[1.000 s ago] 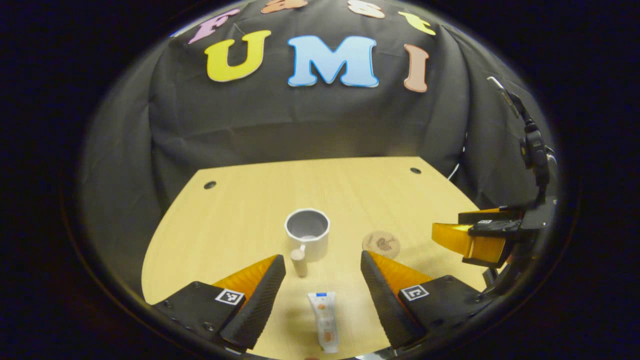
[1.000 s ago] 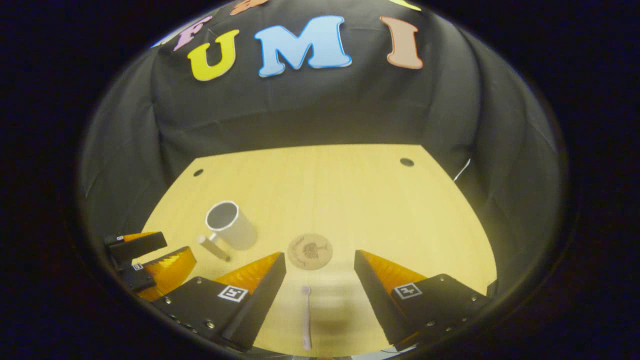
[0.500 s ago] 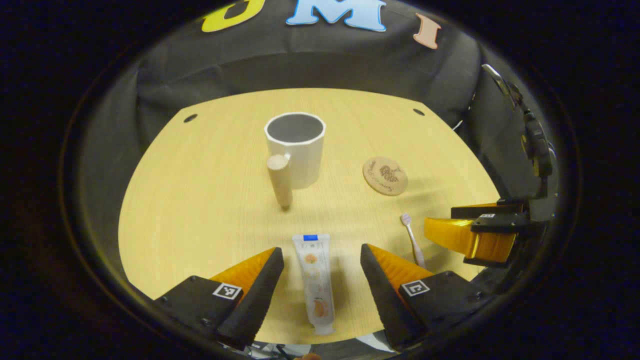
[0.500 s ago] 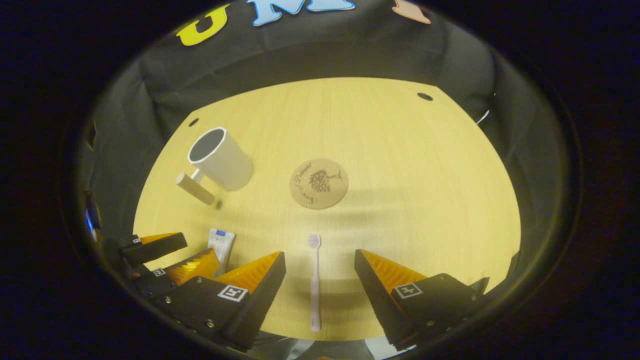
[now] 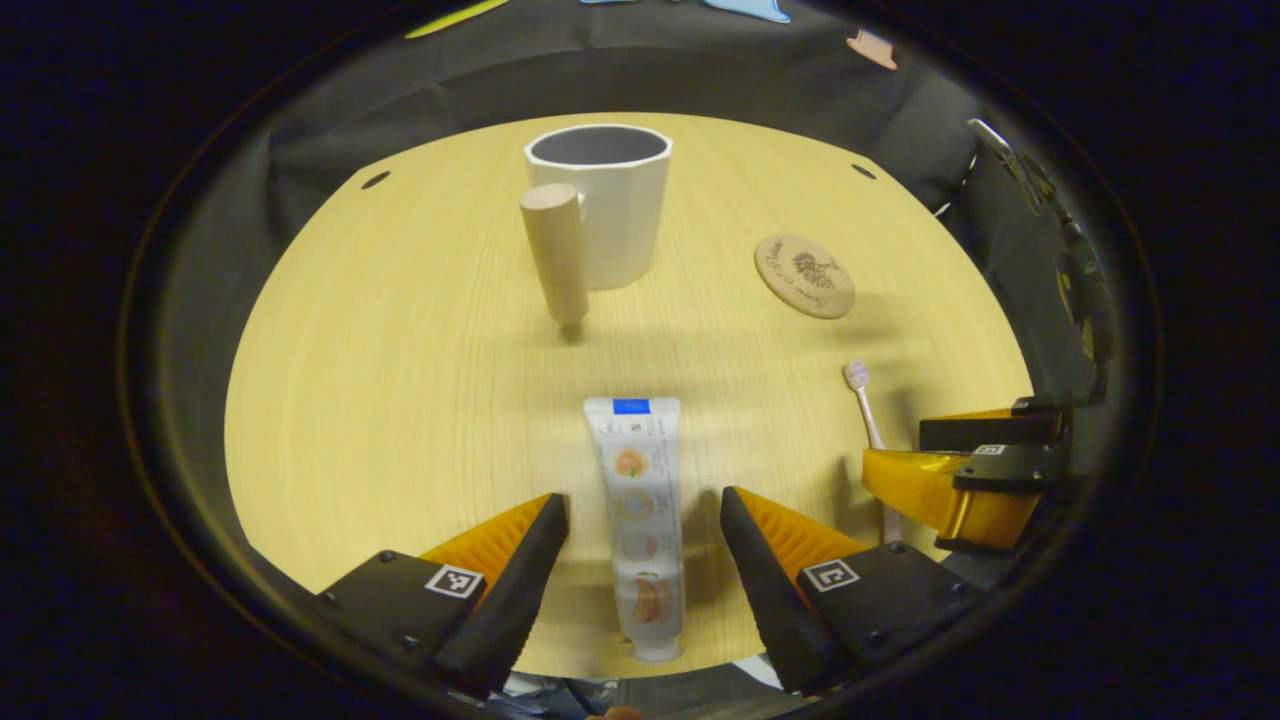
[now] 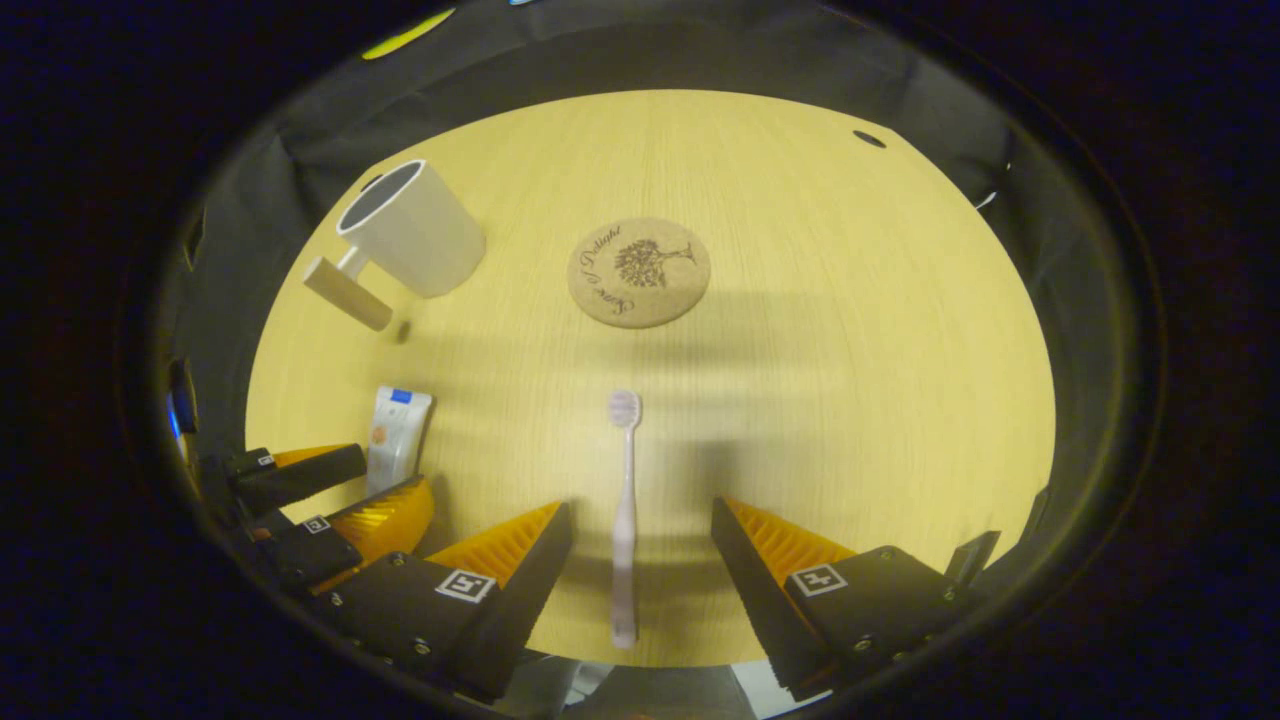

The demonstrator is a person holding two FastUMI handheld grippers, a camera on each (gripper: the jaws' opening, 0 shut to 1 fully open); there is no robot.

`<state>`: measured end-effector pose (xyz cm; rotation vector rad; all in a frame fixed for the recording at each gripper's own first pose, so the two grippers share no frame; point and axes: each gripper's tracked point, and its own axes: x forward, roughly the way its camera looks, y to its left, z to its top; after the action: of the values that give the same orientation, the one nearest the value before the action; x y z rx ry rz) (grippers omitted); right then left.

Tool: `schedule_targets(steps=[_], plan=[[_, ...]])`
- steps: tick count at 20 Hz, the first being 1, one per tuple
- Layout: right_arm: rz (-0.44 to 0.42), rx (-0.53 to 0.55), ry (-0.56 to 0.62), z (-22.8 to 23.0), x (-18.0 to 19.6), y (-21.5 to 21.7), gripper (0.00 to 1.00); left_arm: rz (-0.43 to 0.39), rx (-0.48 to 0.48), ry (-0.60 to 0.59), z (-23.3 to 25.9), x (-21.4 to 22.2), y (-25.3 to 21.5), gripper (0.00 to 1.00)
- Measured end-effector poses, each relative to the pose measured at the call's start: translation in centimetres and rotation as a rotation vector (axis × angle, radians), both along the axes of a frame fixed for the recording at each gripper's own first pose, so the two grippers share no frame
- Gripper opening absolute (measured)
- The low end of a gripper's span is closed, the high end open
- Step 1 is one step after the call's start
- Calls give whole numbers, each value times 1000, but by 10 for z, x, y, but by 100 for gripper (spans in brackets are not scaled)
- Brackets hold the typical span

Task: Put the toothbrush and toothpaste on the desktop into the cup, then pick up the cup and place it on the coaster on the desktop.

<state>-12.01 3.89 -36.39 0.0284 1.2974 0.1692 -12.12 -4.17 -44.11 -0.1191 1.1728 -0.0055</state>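
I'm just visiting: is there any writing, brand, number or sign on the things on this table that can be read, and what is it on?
Coaster: curved script beside a tree drawing; "Delight" can be read, the words before it are too blurred.
Toothpaste tube: printed text is too small to read.
Square markers behind the fingers: black-and-white patterns, no words.
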Motion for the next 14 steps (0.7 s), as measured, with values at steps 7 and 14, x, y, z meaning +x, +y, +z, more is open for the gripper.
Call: schedule_targets(steps=[7, 14], plan=[[19, -71, 79, -11, -7, -6, 90, 2, 57, 64, -6, -2, 8, 100], [2, -104, 197, -11, -2, -8, 81, 21, 66, 95, -5, 4, 10, 92]])
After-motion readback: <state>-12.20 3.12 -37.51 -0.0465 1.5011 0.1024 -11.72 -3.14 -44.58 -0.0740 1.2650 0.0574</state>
